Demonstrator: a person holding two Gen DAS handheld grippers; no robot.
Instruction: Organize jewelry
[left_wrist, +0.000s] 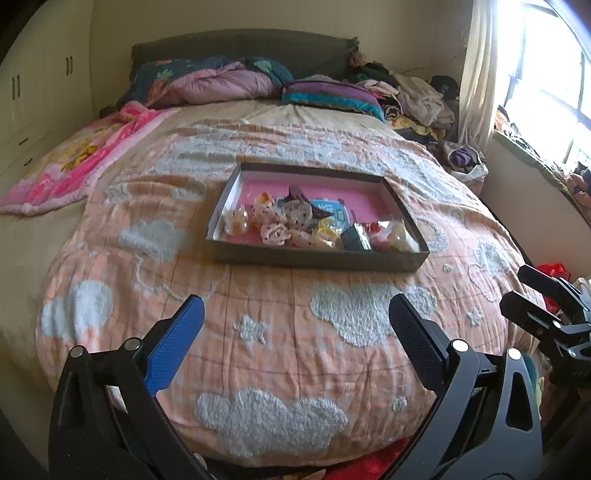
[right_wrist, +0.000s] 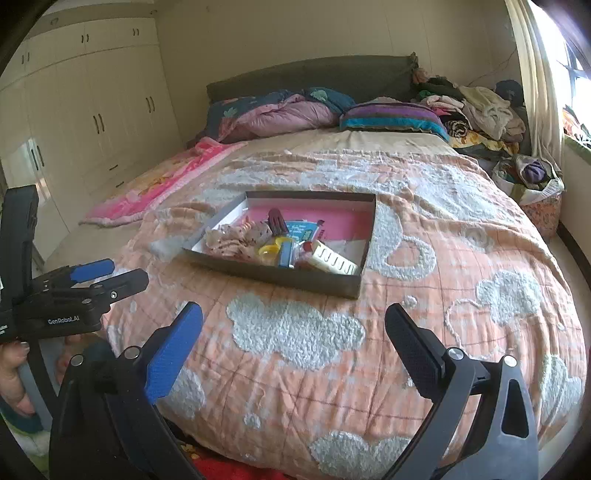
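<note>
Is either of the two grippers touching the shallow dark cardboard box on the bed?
No, the left gripper and right gripper both hover open over the peach cloud quilt, short of the shallow dark cardboard box.

A home bedroom: a bed (right_wrist: 424, 236) under an orange cloud-patterned quilt (left_wrist: 280, 332) fills the middle, with pillows (right_wrist: 391, 116) and a dark headboard (right_wrist: 314, 79) at 12 o'clock. Cream built-in wardrobes (right_wrist: 85, 122) stand at 10 o'clock, and a curtained window (left_wrist: 546, 62) with heaped clothes (right_wrist: 480, 107) at 2 o'clock.

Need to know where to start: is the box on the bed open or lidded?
Open: the box has no lid, and its contents are visible in both views.
</note>
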